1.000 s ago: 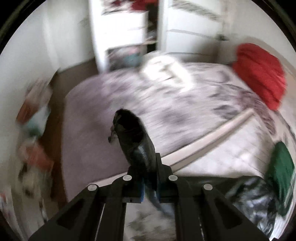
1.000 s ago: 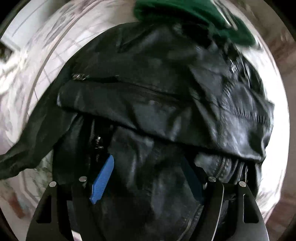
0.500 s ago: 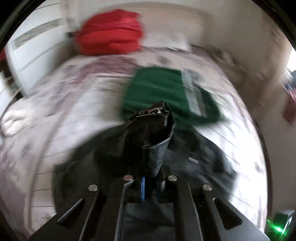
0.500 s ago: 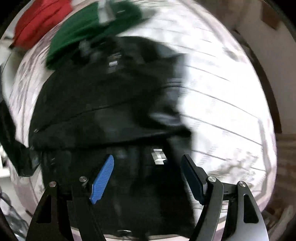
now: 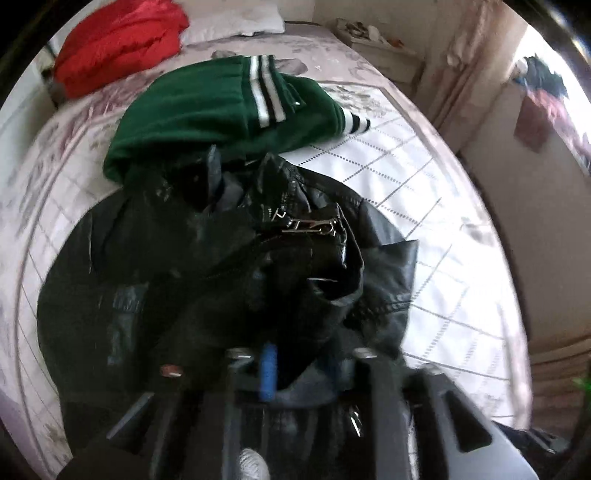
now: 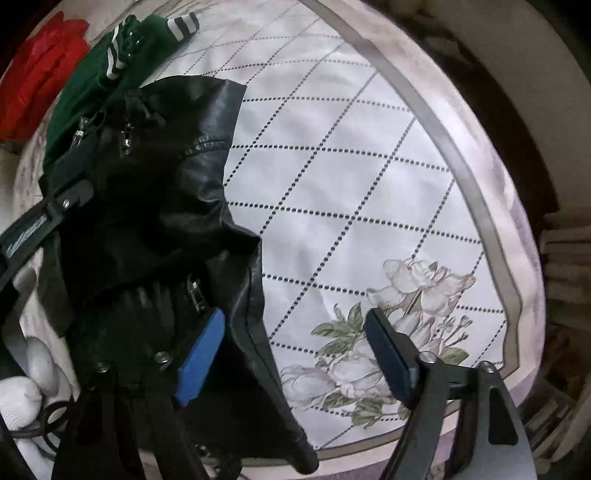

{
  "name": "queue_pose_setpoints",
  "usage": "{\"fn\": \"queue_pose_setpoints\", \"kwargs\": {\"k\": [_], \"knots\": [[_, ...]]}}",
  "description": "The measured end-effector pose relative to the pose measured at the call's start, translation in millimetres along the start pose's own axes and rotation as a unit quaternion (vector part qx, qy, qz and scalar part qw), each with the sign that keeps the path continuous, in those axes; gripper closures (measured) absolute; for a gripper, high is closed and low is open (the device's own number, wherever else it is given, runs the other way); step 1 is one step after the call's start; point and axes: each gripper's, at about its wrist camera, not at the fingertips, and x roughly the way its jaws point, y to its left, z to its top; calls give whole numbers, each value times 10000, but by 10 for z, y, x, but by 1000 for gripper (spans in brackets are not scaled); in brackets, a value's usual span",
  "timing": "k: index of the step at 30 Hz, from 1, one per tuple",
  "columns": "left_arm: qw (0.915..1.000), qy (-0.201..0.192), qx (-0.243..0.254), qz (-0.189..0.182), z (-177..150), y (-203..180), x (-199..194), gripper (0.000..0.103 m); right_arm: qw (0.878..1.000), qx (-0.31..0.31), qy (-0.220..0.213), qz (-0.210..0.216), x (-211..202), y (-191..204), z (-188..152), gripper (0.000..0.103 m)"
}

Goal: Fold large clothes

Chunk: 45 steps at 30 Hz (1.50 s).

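Observation:
A black leather jacket with metal zips lies bunched on the bed. My left gripper sits low over it with a fold of the jacket between its jaws, which stand slightly apart. In the right wrist view the jacket fills the left side and the left gripper's arm crosses it. My right gripper is open and empty; its left blue pad rests over the jacket's edge, its right finger over the bedspread.
A green jacket with white stripes lies just beyond the black one, also in the right wrist view. A red garment and a pillow lie further back. The white quilted bedspread extends right to the bed edge.
My left gripper swung from the room towards the bed and lowered the held sleeve onto the jacket; its jaws have parted a little. My right gripper shifted right, off the jacket's middle to its edge.

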Motion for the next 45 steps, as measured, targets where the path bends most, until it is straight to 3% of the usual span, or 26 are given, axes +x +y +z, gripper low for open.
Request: {"fn": "queue_pose_setpoints", "kwargs": {"k": [1,3,8,13,17,20,21,22,24,25,26,31,33,35,36,38,39,41,43,45], "knots": [[9999,-20,-139,-93,-15,60,-87,40,10000,6,27,90,-26,-13,8,20],[9989,-116,-446,-9,-52,181,-283,26,9998,14,36,200,-91,-6,21,20],[9877,-236,-1411,626,-187,793,-725,26,9972,150,-121,724,-283,137,171,20],[9631,135,-2158,1606,-415,1638,-650,26,9930,70,-371,1121,-196,556,528,20],[9429,365,-2530,2134,-495,2178,-443,26,9949,-212,-206,968,223,966,883,20],[9355,415,-2633,2319,-495,2382,-319,26,9967,-591,201,525,590,1227,1013,21],[9342,434,-2643,2357,-488,2420,-293,26,9971,-701,172,259,684,1289,1023,32],[9335,445,-2644,2382,-473,2446,-280,26,9968,-787,112,-36,713,1322,1017,64],[9342,460,-2622,2376,-436,2478,-237,26,9967,-748,-85,-297,666,1299,992,92],[9351,448,-2597,2370,-422,2469,-237,26,9970,-704,-211,-238,590,1262,972,101],[9358,440,-2579,2363,-386,2476,-223,26,9965,-667,-442,-262,452,1219,945,103],[9390,418,-2470,2358,-275,2473,-153,26,9918,-338,-1225,-154,-139,1000,939,103],[9383,426,-2510,2342,-247,2501,-136,26,9934,-125,-909,686,-150,909,1045,103],[9374,394,-2503,2389,-228,2505,-148,26,9876,46,-436,1505,-56,876,1143,102],[9375,383,-2479,2411,-226,2499,-152,26,9869,-47,-280,1590,-2,909,1194,98],[9382,425,-2420,2439,-233,2495,-131,26,9878,-302,-118,1521,114,1015,1247,73],[9385,451,-2399,2443,-241,2491,-120,26,9873,-382,14,1544,187,1046,1270,53],[9393,513,-2332,2463,-264,2476,-89,26,9847,-444,605,1573,465,1109,1287,51],[9391,547,-2285,2509,-286,2467,-73,26,9862,-563,1152,1044,786,1175,1201,51],[9387,582,-2264,2532,-305,2466,-68,26,9879,-703,1101,835,910,1239,1136,58]]}}
